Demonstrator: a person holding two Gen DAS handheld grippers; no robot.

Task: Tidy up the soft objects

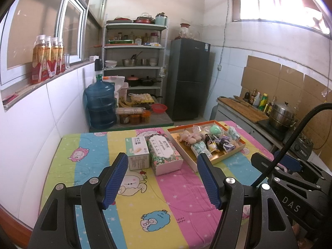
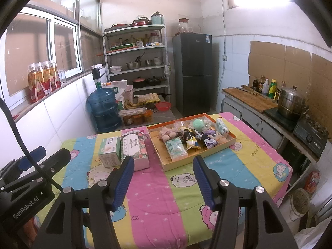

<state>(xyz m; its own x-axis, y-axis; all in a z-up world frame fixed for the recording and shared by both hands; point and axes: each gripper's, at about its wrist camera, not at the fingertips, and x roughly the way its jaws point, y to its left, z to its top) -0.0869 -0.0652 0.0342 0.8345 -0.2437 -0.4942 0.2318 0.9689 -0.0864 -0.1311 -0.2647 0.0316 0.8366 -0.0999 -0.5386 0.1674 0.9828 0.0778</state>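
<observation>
An orange-rimmed cardboard tray (image 1: 222,159) (image 2: 178,165) sits at the far right of the cartoon-print tablecloth (image 1: 182,188) (image 2: 153,197). It holds several soft things: a pink plush (image 1: 187,137) (image 2: 167,133), a green ball (image 1: 215,130) (image 2: 196,123), tissue packs (image 1: 199,148) (image 2: 176,148) and wrapped packets. Left of it stand a floral tissue box (image 1: 165,154) (image 2: 136,150) and a small green-white box (image 1: 138,151) (image 2: 109,151). My left gripper (image 1: 161,162) hangs open above the near cloth, nothing between its blue pads. My right gripper (image 2: 162,162) is open too, short of the tray.
A water jug (image 1: 100,105) (image 2: 105,110), a metal shelf (image 1: 132,66) (image 2: 137,62) and a dark fridge (image 1: 187,78) (image 2: 194,72) stand behind the table. A counter with a steamer pot (image 1: 282,115) (image 2: 290,101) runs along the right. Bottles (image 1: 46,58) line the windowsill.
</observation>
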